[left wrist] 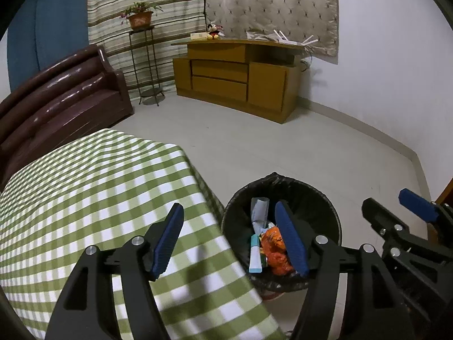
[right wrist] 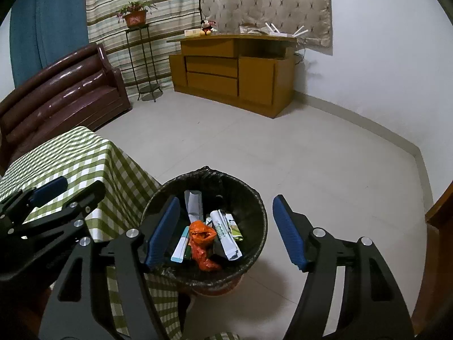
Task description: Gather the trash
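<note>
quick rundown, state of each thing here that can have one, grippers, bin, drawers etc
left gripper: open, holding nothing
right gripper: open, holding nothing, over the bin
trash bin: upright on the floor, black liner, partly filled
orange wrapper: crumpled, inside the bin
white packet: inside the bin, leaning
cabinet drawers: shut
tablecloth: spread over the table

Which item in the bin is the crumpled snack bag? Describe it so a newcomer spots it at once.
Start at the green checked table; the black-lined trash bin stands on the floor beside its corner. In the middle of the bin lies the crumpled orange bag, between a pale blue-tipped tube and a white packet. It is the only bright orange, wrinkled piece there.
</note>
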### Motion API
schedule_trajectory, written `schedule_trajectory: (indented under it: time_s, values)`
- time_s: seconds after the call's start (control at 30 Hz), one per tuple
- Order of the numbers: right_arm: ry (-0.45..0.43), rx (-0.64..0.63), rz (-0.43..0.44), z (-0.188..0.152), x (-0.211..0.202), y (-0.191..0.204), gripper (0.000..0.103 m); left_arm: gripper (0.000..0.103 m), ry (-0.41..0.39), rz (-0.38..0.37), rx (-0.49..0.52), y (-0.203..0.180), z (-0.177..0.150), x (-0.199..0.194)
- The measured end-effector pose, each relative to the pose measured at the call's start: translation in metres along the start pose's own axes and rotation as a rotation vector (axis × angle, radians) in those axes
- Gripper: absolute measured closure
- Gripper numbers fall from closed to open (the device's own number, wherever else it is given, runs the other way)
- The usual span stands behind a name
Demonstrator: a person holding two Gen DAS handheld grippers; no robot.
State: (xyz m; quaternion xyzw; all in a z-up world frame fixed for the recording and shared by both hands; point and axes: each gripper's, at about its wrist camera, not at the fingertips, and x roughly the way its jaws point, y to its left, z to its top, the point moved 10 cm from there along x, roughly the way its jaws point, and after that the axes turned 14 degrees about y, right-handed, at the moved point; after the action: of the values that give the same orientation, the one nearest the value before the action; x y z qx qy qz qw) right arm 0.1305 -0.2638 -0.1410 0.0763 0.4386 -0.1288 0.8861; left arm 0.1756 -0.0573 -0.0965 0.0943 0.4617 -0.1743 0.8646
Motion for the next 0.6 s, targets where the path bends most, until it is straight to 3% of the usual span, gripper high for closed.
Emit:
schedule_trajectory:
  time_s: [0.2, 0.6]
  values:
    - [-0.022, -0.008, -0.007, -0.009, -0.023, 0.009, 0.029, 0.033, -0.019, 0.022, -0.031, 0.015, -0.012, -0.024]
    - [-0.053, -0.062, -0.014, -0.029, -0.063, 0.033, 0.029, 0.027, -0.074, 0.056, -0.071, 0.039, -0.04, -0.073]
